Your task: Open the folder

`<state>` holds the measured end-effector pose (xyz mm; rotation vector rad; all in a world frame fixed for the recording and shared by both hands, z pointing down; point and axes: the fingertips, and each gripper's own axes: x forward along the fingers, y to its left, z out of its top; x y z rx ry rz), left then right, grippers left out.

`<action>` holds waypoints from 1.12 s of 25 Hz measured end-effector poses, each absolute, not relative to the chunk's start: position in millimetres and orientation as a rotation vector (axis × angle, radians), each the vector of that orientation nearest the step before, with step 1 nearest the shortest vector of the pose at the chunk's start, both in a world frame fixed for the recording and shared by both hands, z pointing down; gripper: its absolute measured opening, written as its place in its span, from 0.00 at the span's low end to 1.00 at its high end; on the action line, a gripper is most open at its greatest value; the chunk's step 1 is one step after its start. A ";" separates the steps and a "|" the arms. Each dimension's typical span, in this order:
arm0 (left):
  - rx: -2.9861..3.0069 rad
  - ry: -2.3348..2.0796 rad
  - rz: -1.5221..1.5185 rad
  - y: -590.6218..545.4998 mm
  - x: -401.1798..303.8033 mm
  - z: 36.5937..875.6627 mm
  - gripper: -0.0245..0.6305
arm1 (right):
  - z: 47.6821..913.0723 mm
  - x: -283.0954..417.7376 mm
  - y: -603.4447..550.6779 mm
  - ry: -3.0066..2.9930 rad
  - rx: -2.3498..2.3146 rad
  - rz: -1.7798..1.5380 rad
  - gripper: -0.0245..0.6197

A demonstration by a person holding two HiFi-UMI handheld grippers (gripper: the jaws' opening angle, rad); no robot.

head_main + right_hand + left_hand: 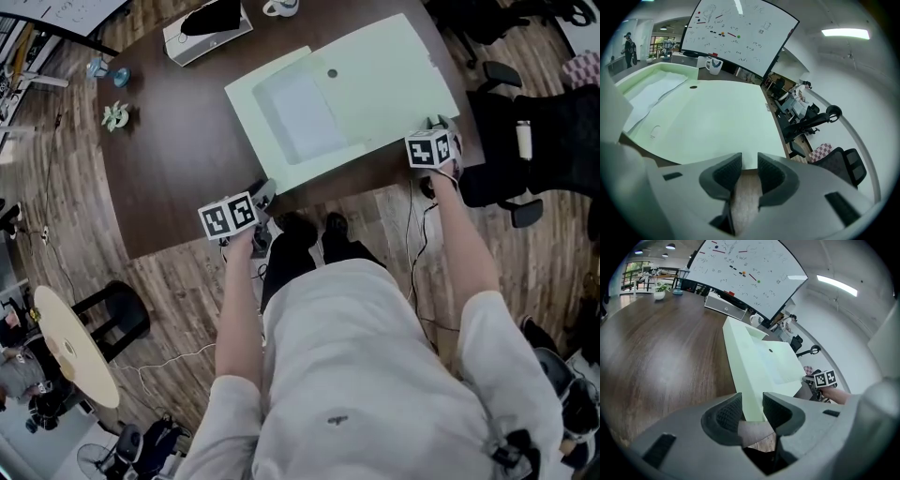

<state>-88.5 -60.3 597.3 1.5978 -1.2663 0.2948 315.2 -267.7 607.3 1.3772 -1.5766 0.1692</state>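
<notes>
Where the dark desk [178,169] nears the person, the pale green folder [384,84] lies spread flat. At its 7 o'clock corner the left tongs [752,411] stand narrowly apart, pressing nothing. At 4 o'clock the right tongs [750,168] likewise gape narrowly at its edge.

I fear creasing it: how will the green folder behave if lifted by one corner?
The folder looks thin and wide, so it would probably sag and feel light. The white sheet lying in it may slide out.
</notes>
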 end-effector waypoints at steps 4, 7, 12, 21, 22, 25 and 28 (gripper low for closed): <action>1.621 -1.276 0.303 -61.4 -85.7 598.2 0.24 | 595.9 316.0 -267.5 -1.586 1.377 0.145 0.21; 1.641 -1.273 0.340 -61.1 -87.8 597.9 0.24 | 582.7 313.0 -264.7 -1.609 1.391 0.144 0.23; 1.700 -1.264 0.398 -65.6 -84.6 590.4 0.23 | 556.9 309.8 -262.6 -1.651 1.434 0.129 0.23; 1.864 -1.184 0.406 -94.1 -87.0 554.7 0.22 | 508.0 292.0 -251.9 -1.685 1.525 0.126 0.21; 1.886 -1.173 0.401 -98.2 -86.6 548.7 0.22 | 502.8 289.3 -249.7 -1.686 1.537 0.125 0.21; 1.954 -1.133 0.384 -108.0 -82.2 530.7 0.21 | 486.9 282.0 -240.1 -1.691 1.575 0.126 0.21; 2.023 -1.089 0.377 -116.7 -80.1 512.3 0.21 | 468.1 269.0 -229.3 -1.719 1.624 0.133 0.20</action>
